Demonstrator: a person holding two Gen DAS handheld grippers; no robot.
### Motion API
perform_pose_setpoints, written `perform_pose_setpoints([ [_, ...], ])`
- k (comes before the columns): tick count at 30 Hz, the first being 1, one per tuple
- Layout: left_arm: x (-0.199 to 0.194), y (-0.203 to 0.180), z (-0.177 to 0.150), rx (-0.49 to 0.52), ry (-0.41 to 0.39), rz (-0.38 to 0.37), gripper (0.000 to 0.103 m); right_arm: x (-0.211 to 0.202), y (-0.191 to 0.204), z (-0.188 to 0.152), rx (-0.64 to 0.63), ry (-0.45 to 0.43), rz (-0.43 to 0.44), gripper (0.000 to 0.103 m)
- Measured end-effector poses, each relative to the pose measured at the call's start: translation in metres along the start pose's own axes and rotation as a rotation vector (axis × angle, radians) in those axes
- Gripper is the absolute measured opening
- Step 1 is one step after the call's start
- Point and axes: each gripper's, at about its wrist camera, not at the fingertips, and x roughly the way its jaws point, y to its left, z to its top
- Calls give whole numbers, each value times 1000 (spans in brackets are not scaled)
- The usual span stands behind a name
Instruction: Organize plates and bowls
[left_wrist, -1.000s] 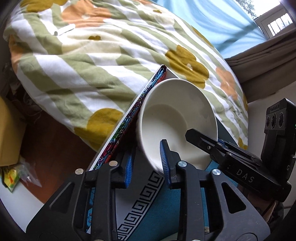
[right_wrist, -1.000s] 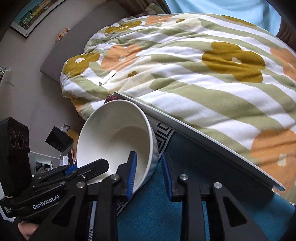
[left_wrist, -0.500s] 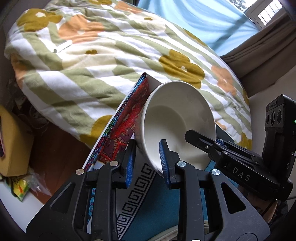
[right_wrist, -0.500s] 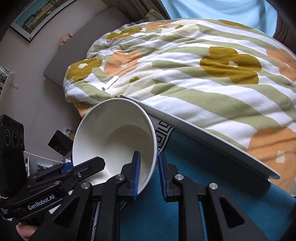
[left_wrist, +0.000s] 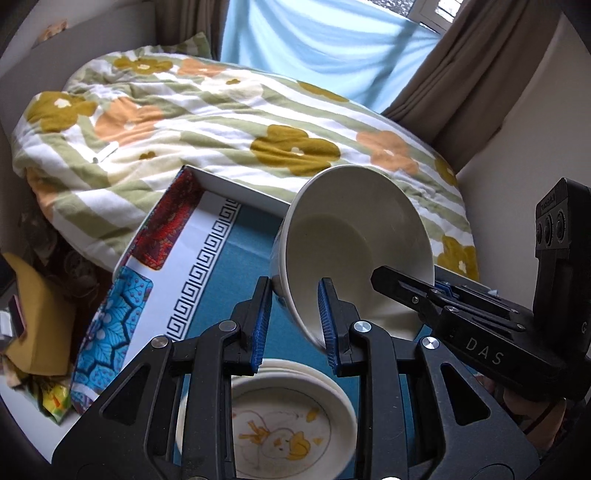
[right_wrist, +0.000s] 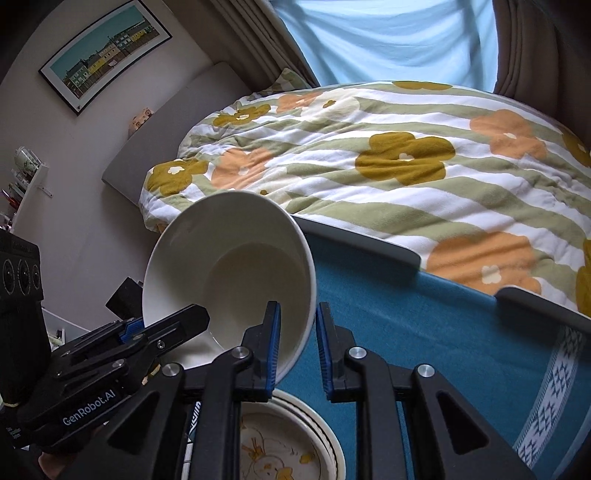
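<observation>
Holding: we carry the white bowl (left_wrist: 354, 247) in the air between both tools, tilted so that its mouth faces the cameras.
Left gripper (left_wrist: 291, 321): its blue pads pinch the bowl's near wall, one pad outside and one inside the rim.
Right gripper (right_wrist: 297, 343): it pinches the opposite side of the rim in the same way; in the left view its black finger reaches down into the bowl.
Just changed: a second ago the bowl sat low against the patterned tray wall (left_wrist: 162, 236) and filled the view; now we have lifted it clear, and the tray's teal floor (right_wrist: 424, 332) shows beneath it.
Newly in view: a stack of plates (left_wrist: 291, 417) with a yellow duck drawing has appeared directly below the fingers, lying on the teal floor.
Meaning: we judge the lift done and the carry begun; the plate stack looks like a likely place to set the bowl, though we cannot tell this for sure.
Risk: with only thin rim grips on a tilted bowl, both hands should move together or it may twist loose.
Background: the flowered duvet (right_wrist: 388, 166) lies beyond the tray.
</observation>
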Motion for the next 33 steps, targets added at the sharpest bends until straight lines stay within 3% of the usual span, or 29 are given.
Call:
perform_pose_setpoints([
  [7,-32,-94,-69,85,18,-68,23,-92,-45,-71,62,-49,-79,18],
  [17,-29,-198,-157,169,159,-195,23,-176,-115,-164,200,-41,-204,18],
  [25,3,-237,-192,263,288,-199,23,-177,-154,-208,330,7,-251,18],
  [33,38,-246,-208,343,378,-134,23,-158,-174,-227,378,56,-269,18],
])
